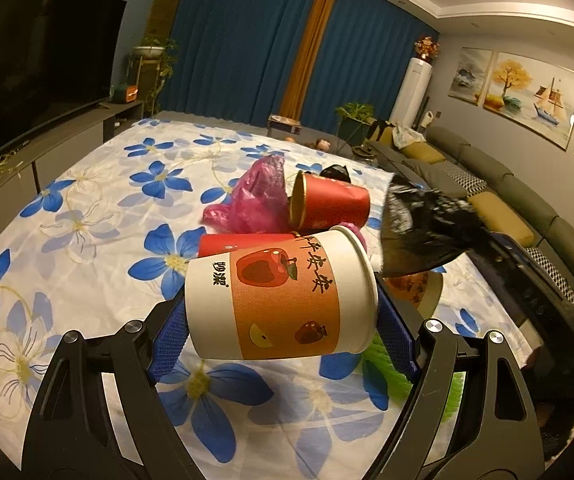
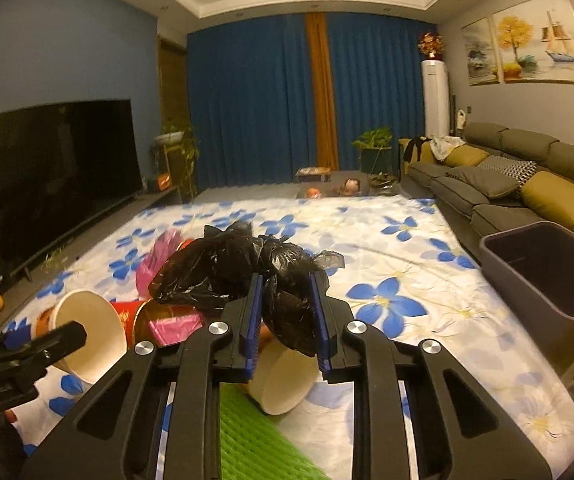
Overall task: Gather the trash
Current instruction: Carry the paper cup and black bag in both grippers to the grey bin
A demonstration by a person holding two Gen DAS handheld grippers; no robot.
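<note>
Paper is what the left gripper (image 1: 283, 320) holds in the left wrist view: its blue pads stand wide, one against the base and one against the rim of a white and orange paper cup (image 1: 281, 298) lying sideways between them, clear of the flowered sheet (image 1: 87, 216). Such a cup is probably very light and thin-walled; taken end to end like this it should resist the squeeze better than across its soft middle, though the rim could buckle under more pressure. Beyond the fingertips lie a red paper cup (image 1: 329, 205) with its mouth toward the camera, a flattened red carton (image 1: 243, 243) and a crumpled pink plastic bag (image 1: 257, 200); to the right of the fingers a blurred black plastic bag (image 1: 427, 232) hangs in the air. In the right wrist view, the right gripper (image 2: 286, 316) has its pads drawn narrow on a bunched fold of that black bag (image 2: 247, 268), which billows out ahead of and to the left of the fingertips. Thin film like this is likely limp, nearly weightless and slippery, so a thick gathered wad is the safer hold. Below the fingers another paper cup (image 2: 283, 380) lies on its side beside a green foam net (image 2: 255, 436); well off to the right of the fingers stands an open grey bin (image 2: 547, 280), the likely destination.
</note>
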